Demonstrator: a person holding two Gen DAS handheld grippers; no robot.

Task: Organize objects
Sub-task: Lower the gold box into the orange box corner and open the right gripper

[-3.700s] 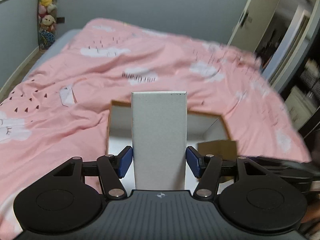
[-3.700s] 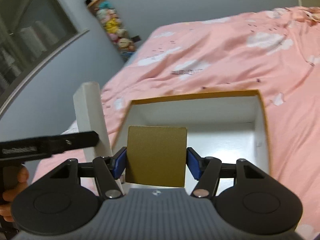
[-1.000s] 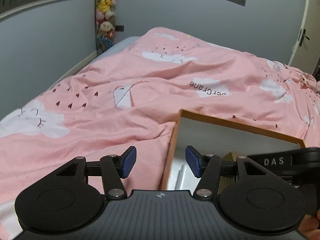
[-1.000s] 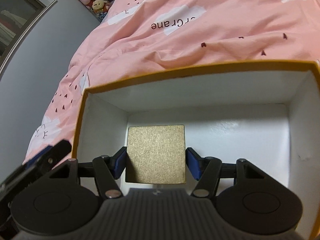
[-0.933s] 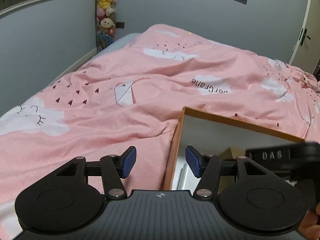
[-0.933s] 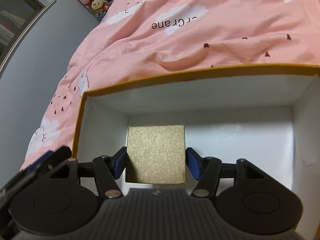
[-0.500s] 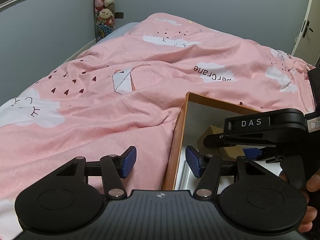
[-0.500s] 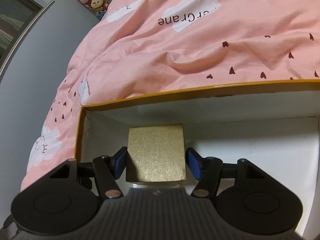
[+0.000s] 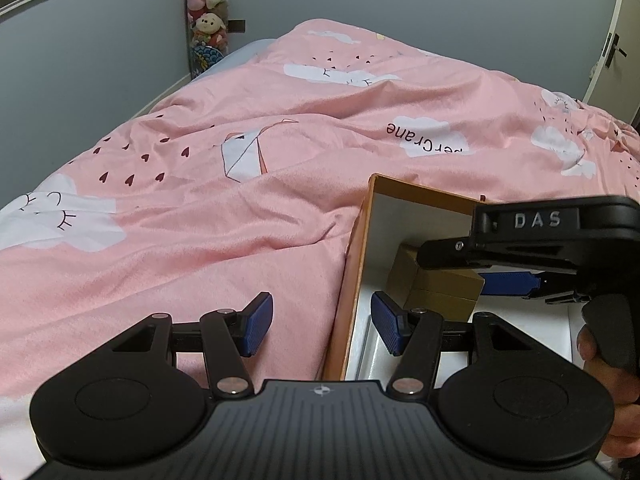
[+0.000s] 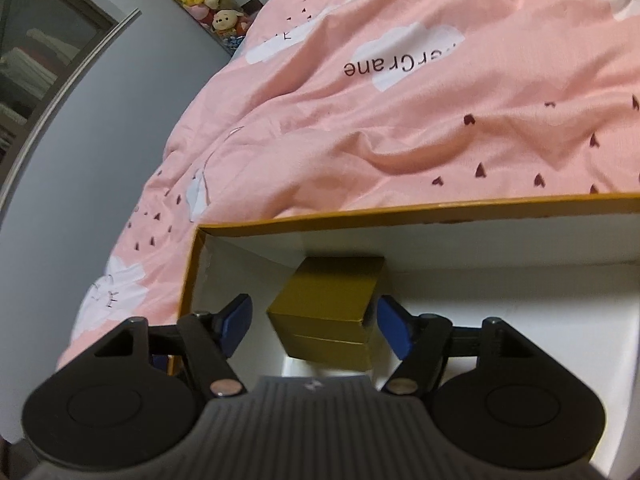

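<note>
Taken from the left, with the tray (image 10: 400,210) as landmark: the left gripper (image 9: 322,322) is held over the tray's left wall, its jaws apart with nothing gripped, 1 pad (image 9: 256,322) outside over the quilt (image 9: 240,208) and the other inside the tray. Inside, in the far-left corner, the gold box (image 10: 332,304) is seen resting on the white floor, turned slightly askew to the walls. The right gripper (image 10: 316,326) is placed around it, and its jaws are opening: a gap is visible on the left side, while on the right the pad sits just beside the box's corner, and contact there cannot be ruled out. A white box, partly hidden by the left gripper's body, appears to lie along the left wall, nearer than the gold box.

Several risks are judged from this. If the right gripper is withdrawn before the right pad is clear, the gold box could be dragged or tipped off its placed spot. A sideways pull could knock it against the far wall or skew it further. The left pad inside the tray could be caught on the wall when that hand is lifted, so that the light tray is shifted on the soft quilt. The 2 grippers are close together and could be bumped.
</note>
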